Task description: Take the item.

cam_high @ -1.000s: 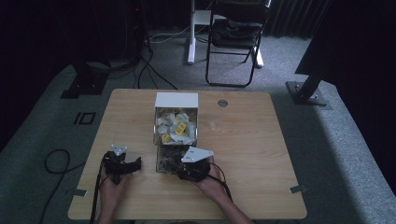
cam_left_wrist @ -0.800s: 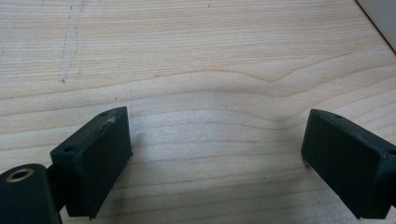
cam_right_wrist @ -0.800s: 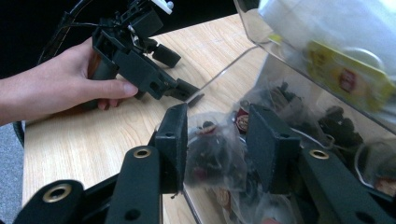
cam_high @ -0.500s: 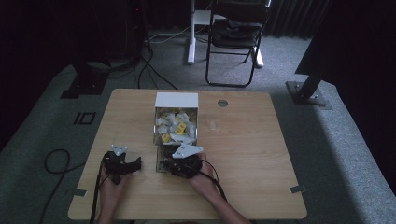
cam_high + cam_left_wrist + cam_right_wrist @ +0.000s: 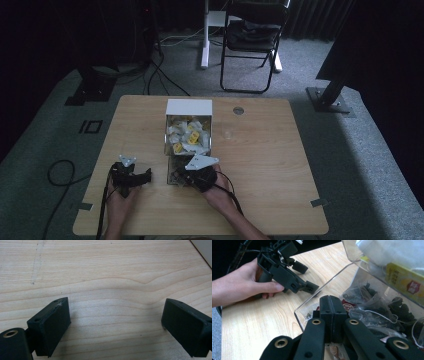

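A clear plastic box [image 5: 210, 131] stands mid-table with its white lid [image 5: 189, 106] upright at the back. Its far compartment holds yellow and white sachets [image 5: 187, 136]; the near one holds dark tea bags [image 5: 372, 307] in clear wrappers. My right gripper [image 5: 179, 176] reaches into the near compartment from the right. Its jaws [image 5: 332, 308] are pressed shut above the tea bags, and I see nothing between them. My left gripper [image 5: 146, 176] rests on the table left of the box. It is open wide [image 5: 115, 322] over bare wood and holds nothing.
The wooden table [image 5: 280, 170] has a round cable hole [image 5: 238, 110] near its back edge. A folding chair [image 5: 252, 45] and a white desk leg [image 5: 205, 35] stand behind the table. Cables trail off the table's left side [image 5: 60, 172].
My right gripper has shifted a little to the left, closer into the box's near compartment. The left gripper has stayed put.
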`<state>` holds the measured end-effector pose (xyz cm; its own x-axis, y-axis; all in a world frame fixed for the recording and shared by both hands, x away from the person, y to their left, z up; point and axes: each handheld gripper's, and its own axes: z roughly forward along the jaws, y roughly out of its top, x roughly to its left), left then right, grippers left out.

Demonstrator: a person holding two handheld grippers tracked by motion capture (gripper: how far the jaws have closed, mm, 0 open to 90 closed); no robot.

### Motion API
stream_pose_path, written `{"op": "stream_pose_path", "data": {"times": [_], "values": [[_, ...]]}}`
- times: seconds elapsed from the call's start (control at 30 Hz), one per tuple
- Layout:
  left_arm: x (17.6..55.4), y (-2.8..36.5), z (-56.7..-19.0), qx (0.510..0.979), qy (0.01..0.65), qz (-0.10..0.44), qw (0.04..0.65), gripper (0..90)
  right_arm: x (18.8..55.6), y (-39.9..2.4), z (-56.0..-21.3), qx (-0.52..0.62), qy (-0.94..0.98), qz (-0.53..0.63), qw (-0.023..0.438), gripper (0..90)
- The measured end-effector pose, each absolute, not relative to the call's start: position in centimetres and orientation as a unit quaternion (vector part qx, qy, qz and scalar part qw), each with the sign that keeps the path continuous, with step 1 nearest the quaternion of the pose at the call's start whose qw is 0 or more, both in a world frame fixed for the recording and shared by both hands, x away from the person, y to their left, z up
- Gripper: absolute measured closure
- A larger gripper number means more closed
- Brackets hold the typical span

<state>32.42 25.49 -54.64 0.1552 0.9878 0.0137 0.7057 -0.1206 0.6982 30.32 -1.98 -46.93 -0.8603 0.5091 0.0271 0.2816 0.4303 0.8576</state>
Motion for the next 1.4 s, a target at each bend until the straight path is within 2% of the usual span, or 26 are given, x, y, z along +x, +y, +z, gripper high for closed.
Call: {"op": "stream_pose_path", "data": {"times": [1.4], "values": [[32.4,25.5,-54.6,0.706,0.6,0.25,0.282,9.0,28.8,-6.1,-44.2,0.242,0.82,0.498,0.144,90.0]]}}
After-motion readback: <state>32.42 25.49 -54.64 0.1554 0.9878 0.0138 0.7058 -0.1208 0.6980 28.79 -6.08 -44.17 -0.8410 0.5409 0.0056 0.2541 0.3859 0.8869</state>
